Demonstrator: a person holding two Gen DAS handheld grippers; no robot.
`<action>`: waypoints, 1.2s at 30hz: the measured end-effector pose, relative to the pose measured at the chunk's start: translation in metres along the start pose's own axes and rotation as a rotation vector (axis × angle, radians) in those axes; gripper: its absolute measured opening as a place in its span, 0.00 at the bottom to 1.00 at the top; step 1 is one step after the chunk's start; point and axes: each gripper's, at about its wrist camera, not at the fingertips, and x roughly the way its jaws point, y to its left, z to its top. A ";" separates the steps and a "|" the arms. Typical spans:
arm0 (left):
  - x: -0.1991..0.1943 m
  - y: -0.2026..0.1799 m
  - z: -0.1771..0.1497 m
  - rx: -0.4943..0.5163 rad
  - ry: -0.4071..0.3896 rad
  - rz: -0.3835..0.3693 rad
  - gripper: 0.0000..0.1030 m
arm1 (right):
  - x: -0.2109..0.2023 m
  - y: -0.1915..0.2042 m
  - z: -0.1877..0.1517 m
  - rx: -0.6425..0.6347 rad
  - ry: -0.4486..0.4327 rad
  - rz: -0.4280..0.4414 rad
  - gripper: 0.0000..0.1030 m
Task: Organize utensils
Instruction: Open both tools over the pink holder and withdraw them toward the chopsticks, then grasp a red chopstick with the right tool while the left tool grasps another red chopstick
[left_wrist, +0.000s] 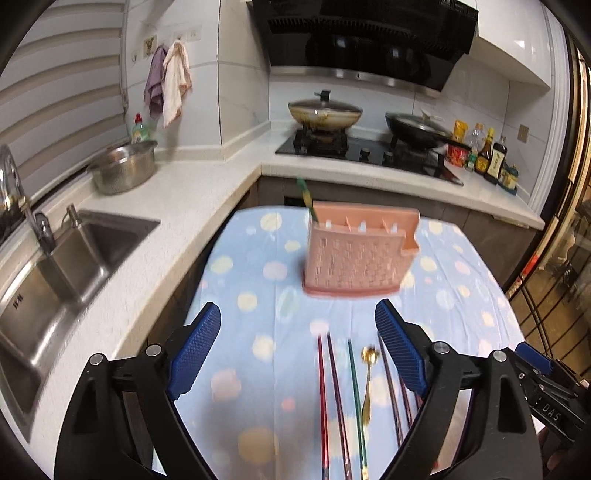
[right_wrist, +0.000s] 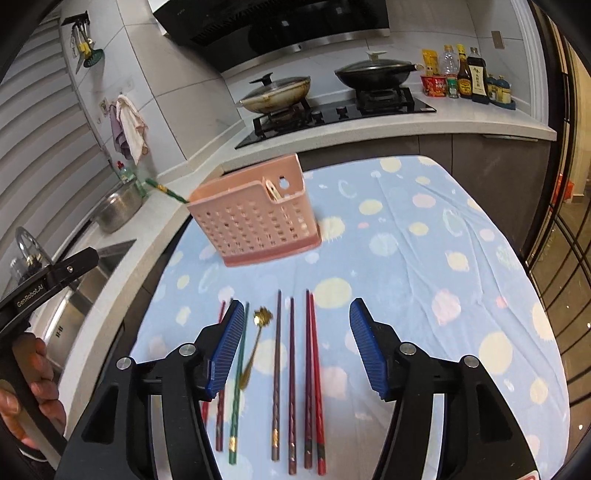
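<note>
A table covered in a blue dotted cloth is standing against a white kitchen counter, with bare cloth lying open to the right. Both tongs are hanging released, gripping nothing: the left gripper and right gripper are hovering over a row of chopsticks and a gold spoon. Beyond them, a pink slotted holder is standing upright, holding one green chopstick. The left tool is reading "GenRobot.AI".
</note>
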 end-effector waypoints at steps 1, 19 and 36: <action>0.000 0.000 -0.012 0.003 0.016 0.008 0.79 | 0.000 -0.003 -0.010 -0.004 0.014 -0.020 0.56; 0.027 0.000 -0.168 0.030 0.274 0.027 0.79 | 0.023 -0.026 -0.142 -0.084 0.217 -0.141 0.55; 0.045 -0.007 -0.184 0.037 0.320 0.014 0.78 | 0.041 -0.012 -0.143 -0.153 0.227 -0.134 0.30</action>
